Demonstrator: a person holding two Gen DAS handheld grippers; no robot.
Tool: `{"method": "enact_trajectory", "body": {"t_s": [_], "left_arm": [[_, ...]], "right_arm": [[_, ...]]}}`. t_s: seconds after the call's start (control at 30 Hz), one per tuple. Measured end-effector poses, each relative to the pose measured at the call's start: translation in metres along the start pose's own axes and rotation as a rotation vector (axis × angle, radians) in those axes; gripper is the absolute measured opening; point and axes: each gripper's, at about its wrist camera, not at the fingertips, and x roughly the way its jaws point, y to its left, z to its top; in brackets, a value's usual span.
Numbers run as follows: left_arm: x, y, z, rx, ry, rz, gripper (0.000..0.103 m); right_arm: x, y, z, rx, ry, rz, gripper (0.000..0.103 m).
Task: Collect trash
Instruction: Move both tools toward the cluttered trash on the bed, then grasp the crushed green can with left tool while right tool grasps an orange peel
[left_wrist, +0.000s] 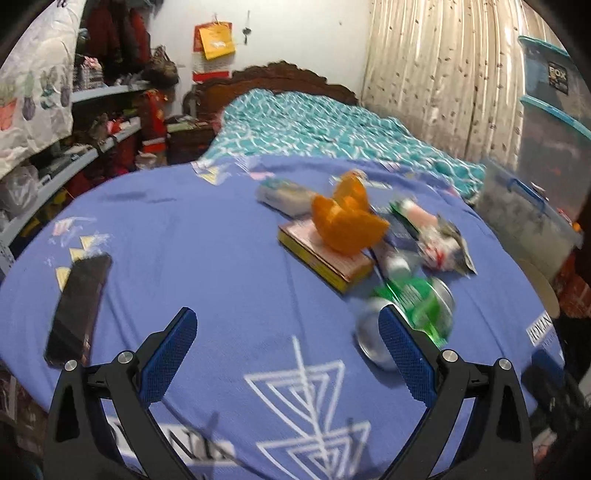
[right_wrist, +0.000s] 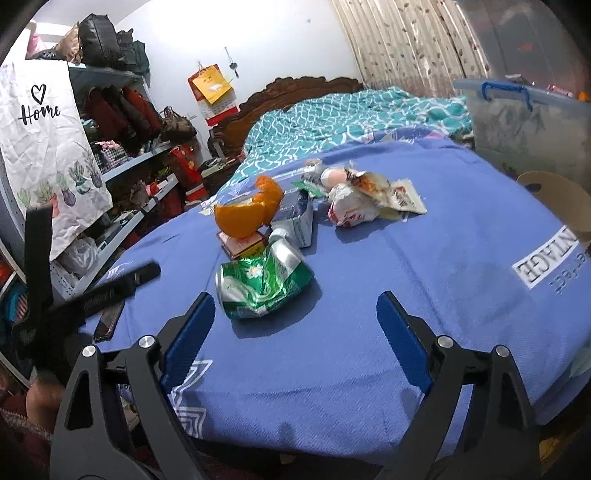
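Observation:
A crushed green can (left_wrist: 413, 314) (right_wrist: 264, 282) lies on the blue cloth. Behind it are an orange peel (left_wrist: 347, 218) (right_wrist: 247, 212) on a small pink box (left_wrist: 325, 254) (right_wrist: 242, 243), a carton (right_wrist: 297, 216), and crumpled wrappers (left_wrist: 439, 240) (right_wrist: 369, 197). My left gripper (left_wrist: 286, 326) is open and empty above the cloth; its right finger sits in front of the can. My right gripper (right_wrist: 295, 312) is open and empty, just short of the can. The left gripper also shows at the left of the right wrist view (right_wrist: 92, 291).
A black phone (left_wrist: 77, 310) (right_wrist: 109, 319) lies at the cloth's left edge. A white packet (left_wrist: 284, 194) lies behind the box. Cluttered shelves (left_wrist: 92, 147) stand on the left, a bed (left_wrist: 314, 125) behind, clear storage bins (left_wrist: 528, 218) (right_wrist: 524, 125) on the right.

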Motion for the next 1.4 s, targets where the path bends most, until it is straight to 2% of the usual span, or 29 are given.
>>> {"method": "enact_trajectory", "body": {"t_s": [0.17, 0.27, 0.53, 0.7, 0.8, 0.83, 0.87, 0.97, 1.13, 1.2, 1.23, 1.3, 1.4], "left_arm": [[-0.005, 0.008, 0.019, 0.037, -0.085, 0.079, 0.094], [-0.01, 0.016, 0.029, 0.03, -0.117, 0.097, 0.094], [-0.019, 0.022, 0.04, 0.043, -0.154, 0.124, 0.094], [-0.015, 0.02, 0.039, 0.058, -0.131, 0.122, 0.094], [-0.012, 0.018, 0.037, 0.066, -0.115, 0.115, 0.094], [-0.011, 0.018, 0.036, 0.066, -0.111, 0.113, 0.094], [-0.01, 0.018, 0.036, 0.066, -0.106, 0.111, 0.094], [-0.007, 0.019, 0.035, 0.063, -0.092, 0.103, 0.094], [-0.005, 0.019, 0.034, 0.06, -0.069, 0.058, 0.094], [-0.003, 0.017, 0.035, 0.06, -0.054, 0.011, 0.094], [-0.002, 0.014, 0.035, 0.062, -0.044, -0.014, 0.094], [0.005, 0.009, 0.037, 0.062, -0.006, -0.084, 0.094], [0.021, -0.002, 0.038, 0.058, 0.059, -0.191, 0.094]], "right_arm": [[0.0, 0.002, -0.002, -0.009, 0.018, 0.002, 0.097], [0.002, 0.003, -0.003, -0.013, 0.031, 0.025, 0.1], [0.003, 0.001, -0.001, -0.006, 0.034, 0.009, 0.099], [0.002, -0.002, 0.003, 0.006, 0.026, -0.01, 0.077], [0.003, -0.006, 0.006, 0.006, 0.029, -0.014, 0.046], [0.003, -0.006, 0.007, 0.004, 0.029, -0.016, 0.041], [0.003, -0.006, 0.007, 0.001, 0.026, -0.02, 0.037], [0.0, -0.007, 0.009, -0.008, 0.002, -0.038, 0.035], [-0.009, -0.005, 0.03, -0.037, -0.068, -0.065, 0.037], [-0.014, -0.005, 0.045, -0.041, -0.112, -0.064, 0.055], [-0.018, -0.005, 0.051, -0.04, -0.14, -0.064, 0.072], [-0.022, -0.003, 0.063, -0.047, -0.181, -0.063, 0.074], [-0.02, -0.004, 0.077, -0.048, -0.194, -0.058, 0.074]]}}
